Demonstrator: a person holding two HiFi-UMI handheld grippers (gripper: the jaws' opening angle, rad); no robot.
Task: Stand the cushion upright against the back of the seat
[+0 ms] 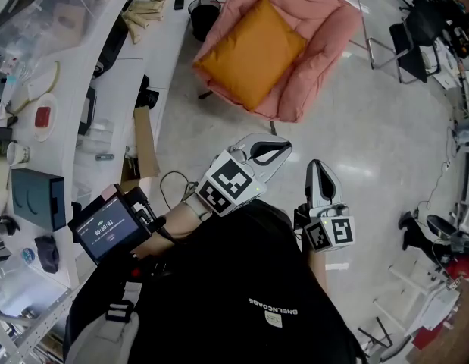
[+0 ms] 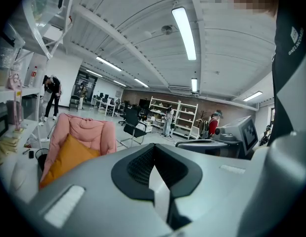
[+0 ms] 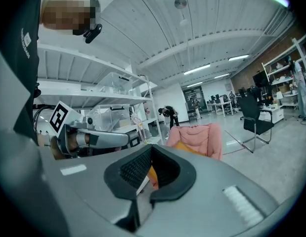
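An orange cushion [image 1: 251, 51] lies tilted in the pink padded chair [image 1: 323, 36] at the top of the head view, leaning toward the seat's front. It shows again as the cushion [image 2: 66, 158] in the pink chair [image 2: 86, 132] in the left gripper view, and partly hidden behind the jaws as the cushion [image 3: 180, 145] in the chair [image 3: 202, 137] in the right gripper view. My left gripper [image 1: 282, 149] and right gripper [image 1: 316, 165] hover close to my body, well short of the chair. Both are shut with nothing held.
A long white bench [image 1: 75, 97] with boxes, a cup and tools runs down the left. A black bin [image 1: 204, 14] stands beside the chair. Black office chairs [image 1: 420, 29] stand at the right. People [image 2: 53, 95] stand further off in the room.
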